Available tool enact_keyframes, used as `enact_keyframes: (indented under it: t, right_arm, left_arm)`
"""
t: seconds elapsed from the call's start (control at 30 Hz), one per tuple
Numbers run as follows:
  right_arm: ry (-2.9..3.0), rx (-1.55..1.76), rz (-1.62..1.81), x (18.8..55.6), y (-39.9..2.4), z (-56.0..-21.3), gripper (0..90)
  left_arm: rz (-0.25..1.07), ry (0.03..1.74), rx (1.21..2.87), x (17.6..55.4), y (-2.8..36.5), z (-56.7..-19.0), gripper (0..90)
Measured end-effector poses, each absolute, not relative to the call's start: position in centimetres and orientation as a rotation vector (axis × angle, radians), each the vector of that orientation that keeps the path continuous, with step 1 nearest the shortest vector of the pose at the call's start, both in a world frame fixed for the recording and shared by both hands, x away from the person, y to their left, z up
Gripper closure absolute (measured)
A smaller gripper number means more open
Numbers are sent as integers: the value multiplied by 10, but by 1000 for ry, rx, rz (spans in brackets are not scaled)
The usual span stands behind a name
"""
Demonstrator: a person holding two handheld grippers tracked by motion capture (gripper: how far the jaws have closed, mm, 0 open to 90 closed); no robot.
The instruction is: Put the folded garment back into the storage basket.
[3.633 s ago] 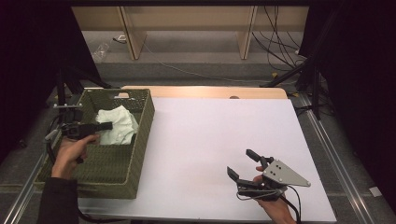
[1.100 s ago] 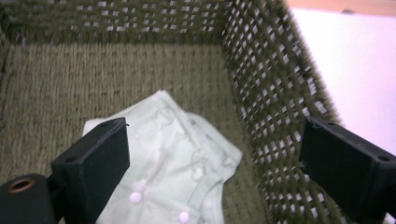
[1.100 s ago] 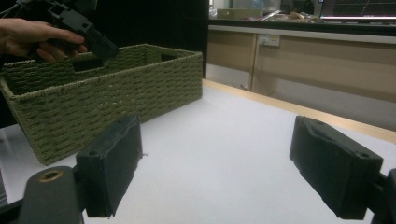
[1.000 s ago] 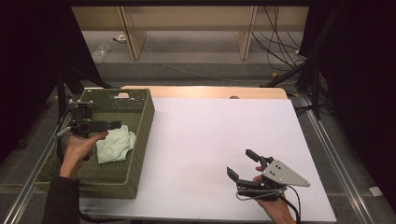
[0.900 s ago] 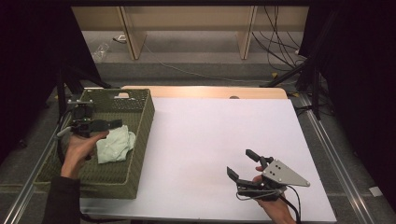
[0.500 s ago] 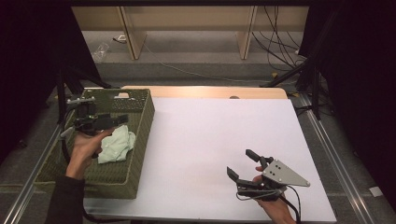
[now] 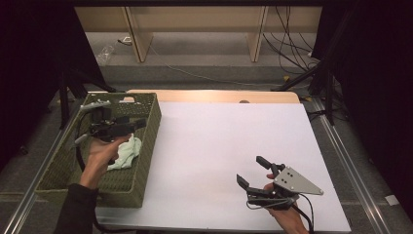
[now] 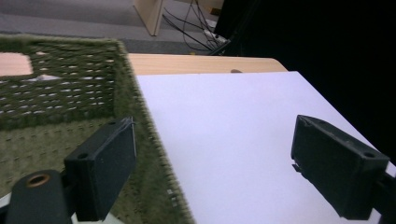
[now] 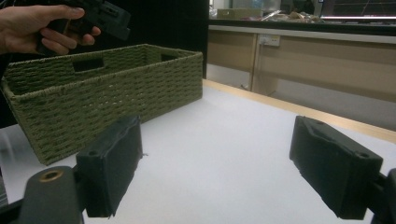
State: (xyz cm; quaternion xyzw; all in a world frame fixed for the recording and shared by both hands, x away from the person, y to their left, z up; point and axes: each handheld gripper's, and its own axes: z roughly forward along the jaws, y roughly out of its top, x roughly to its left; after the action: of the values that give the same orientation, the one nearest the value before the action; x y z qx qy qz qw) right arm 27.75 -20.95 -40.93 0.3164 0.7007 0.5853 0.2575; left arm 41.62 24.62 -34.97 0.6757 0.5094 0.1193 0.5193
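Two grippers stand with jaws wide and empty: nearest, the right gripper (image 7: 253, 183) rests low on the white table top (image 7: 219, 146), while farther off the left gripper (image 7: 127, 126) hovers over the green woven rectangular basket (image 7: 146, 146), its jaws having just been closing a little with nothing between them. Below the left hand, the pale crumpled cloth (image 7: 127, 152) lies on the basket floor. My worry is that a move across toward the table could clip the basket's near wall and shove or tip it, or that a shallow pinch could snag the weave instead of the cloth.

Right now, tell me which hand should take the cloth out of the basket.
Left. The left tongs hang open over the green basket, just above the pale cloth lying inside it. The right tongs, also open, sit low across the white table, far from the basket.
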Motion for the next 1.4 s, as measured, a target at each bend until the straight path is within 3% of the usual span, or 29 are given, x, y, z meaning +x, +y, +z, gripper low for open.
enact_keyframes:
  t: [1.4]
  right_arm:
    - [1900, 863, 1585, 277, -210, -409, 180]
  left_arm:
    - [300, 955, 1597, 384, 170, -353, 137]
